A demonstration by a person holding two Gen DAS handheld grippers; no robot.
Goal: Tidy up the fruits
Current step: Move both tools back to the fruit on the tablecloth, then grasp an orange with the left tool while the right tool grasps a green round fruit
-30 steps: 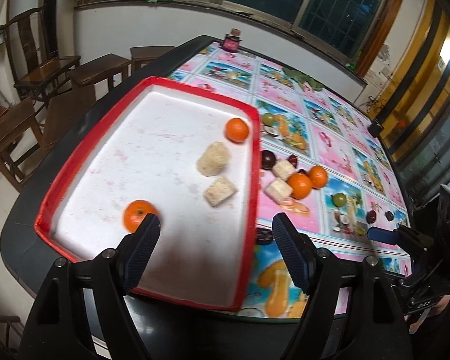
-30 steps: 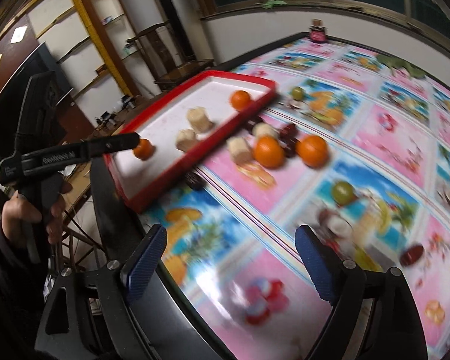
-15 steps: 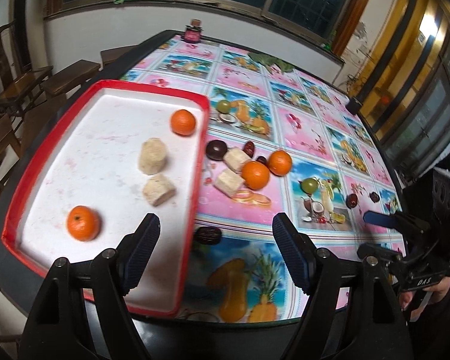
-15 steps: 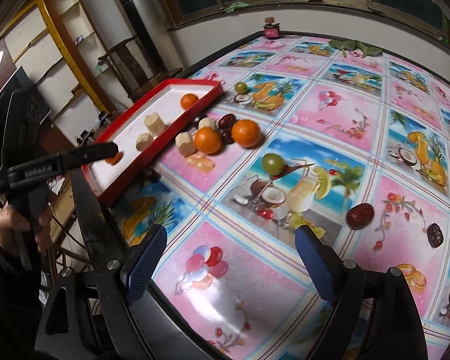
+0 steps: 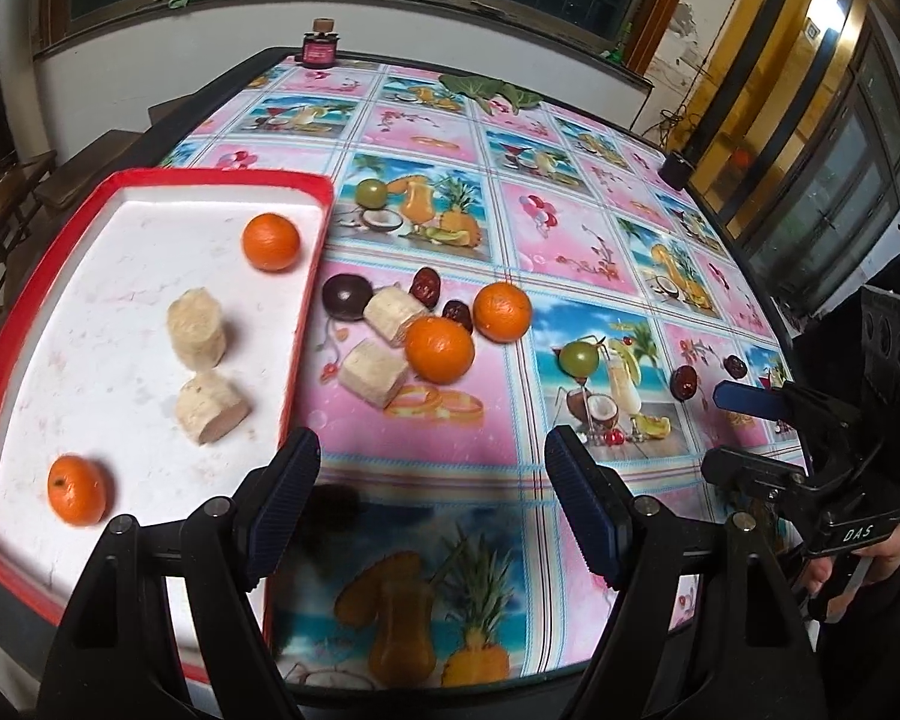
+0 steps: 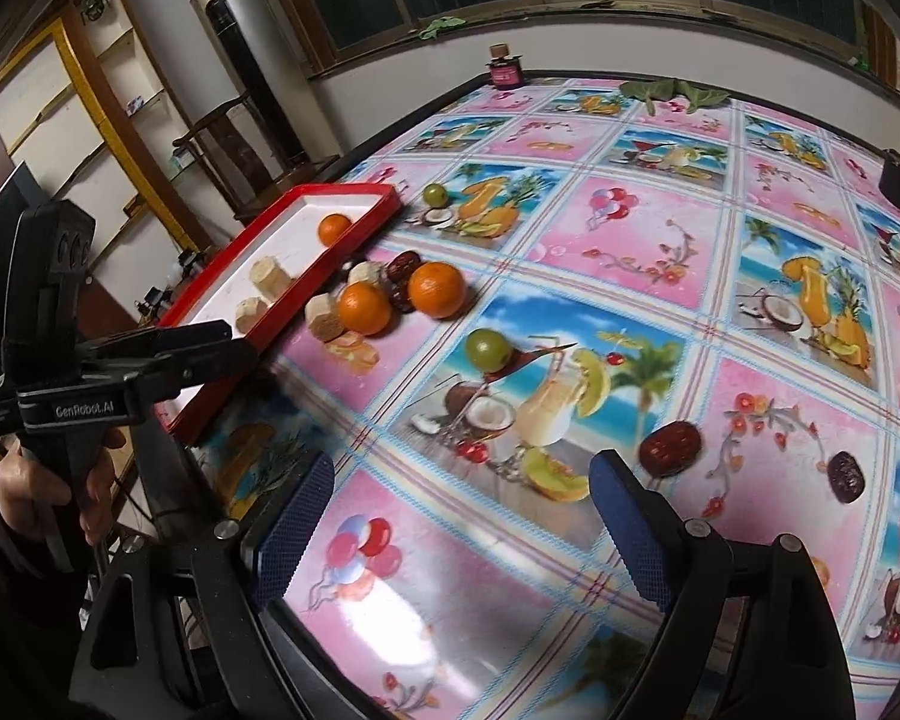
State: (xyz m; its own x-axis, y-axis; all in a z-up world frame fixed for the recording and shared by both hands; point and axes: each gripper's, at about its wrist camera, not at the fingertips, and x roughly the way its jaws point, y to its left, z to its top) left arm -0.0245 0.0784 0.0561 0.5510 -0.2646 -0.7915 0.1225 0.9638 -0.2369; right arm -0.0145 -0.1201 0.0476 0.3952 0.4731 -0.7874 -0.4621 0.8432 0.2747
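A red-rimmed white tray [image 5: 24, 276] at the left holds two oranges [image 5: 270, 241] [image 5: 76, 489] and two pale sugarcane chunks [image 5: 197, 330]. Right of the tray lie two more oranges [image 5: 439, 349] [image 5: 501, 312], two pale chunks [image 5: 373, 372], dark dates [image 5: 426, 287], a dark round fruit [image 5: 345, 295] and green fruits [image 5: 577, 357] [image 5: 371, 192]. My left gripper [image 5: 432, 501] is open and empty above the table's near edge. My right gripper [image 6: 459, 531] is open and empty, near a green fruit [image 6: 487, 348] and dates [image 6: 669, 449].
The table carries a pink fruit-print cloth [image 5: 558, 222]. A small dark jar [image 5: 320, 49] stands at the far edge, a black object [image 5: 678, 168] at the right edge. Chairs [image 5: 6, 192] stand left of the table. A tall heater [image 6: 246, 72] stands by the wall.
Both grippers have swung right across the table, so the tray now sits further left in view. Both stay open and empty. No fruit has moved.
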